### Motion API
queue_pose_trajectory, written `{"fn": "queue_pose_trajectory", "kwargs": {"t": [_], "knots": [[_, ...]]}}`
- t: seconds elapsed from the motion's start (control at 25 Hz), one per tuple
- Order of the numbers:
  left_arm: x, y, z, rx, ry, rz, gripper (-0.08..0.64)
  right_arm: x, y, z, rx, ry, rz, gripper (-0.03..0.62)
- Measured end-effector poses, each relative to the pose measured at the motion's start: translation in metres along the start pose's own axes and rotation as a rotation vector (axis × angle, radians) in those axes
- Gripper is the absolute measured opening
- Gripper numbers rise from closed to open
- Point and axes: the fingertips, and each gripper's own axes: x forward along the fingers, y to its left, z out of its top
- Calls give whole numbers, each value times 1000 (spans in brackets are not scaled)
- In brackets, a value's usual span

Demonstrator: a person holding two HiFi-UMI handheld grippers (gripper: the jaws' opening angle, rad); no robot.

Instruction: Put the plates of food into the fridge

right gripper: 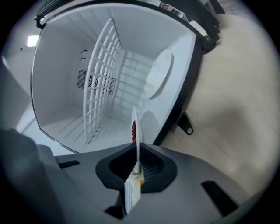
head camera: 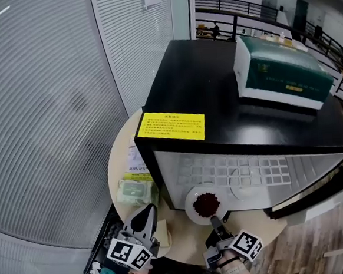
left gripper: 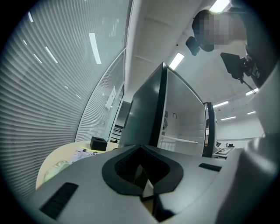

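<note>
Plate of food (head camera: 206,204) sits at the open mouth of the black fridge (head camera: 214,83), low in front of its white inside. Its near rim is hidden under the right gripper (head camera: 216,221). In the right gripper view it shows only edge-on, a thin white line (right gripper: 136,131) with a few red bits beside it. What the food is I cannot make out: a dark red, crumbly heap in the middle of a small round white plate. A second white plate (right gripper: 158,78) inside the fridge is half veiled by the wire shelf (head camera: 233,173) from above. The fridge door (head camera: 318,193) is cut off at the right.

The right gripper's jaws are nearly together, pinching the plate's near rim and carrying it level. The left gripper (head camera: 145,212) hovers over the round table (head camera: 118,167), left of the plate, its jaws drawn to a point with nothing between them. A green box (head camera: 281,71) lies on the fridge top, far right.
</note>
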Motion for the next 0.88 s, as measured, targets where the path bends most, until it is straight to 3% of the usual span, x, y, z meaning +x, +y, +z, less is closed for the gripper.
{"fn": "queue_pose_trajectory", "kwargs": {"t": [0.56,0.88], "knots": [[55,24,2,-31,19,-109,-9,71,11,33,-29,-21,-111,17],[60,35,4,-47,15,-115,-9,86,6,49,-154,-3,-246,22]]}}
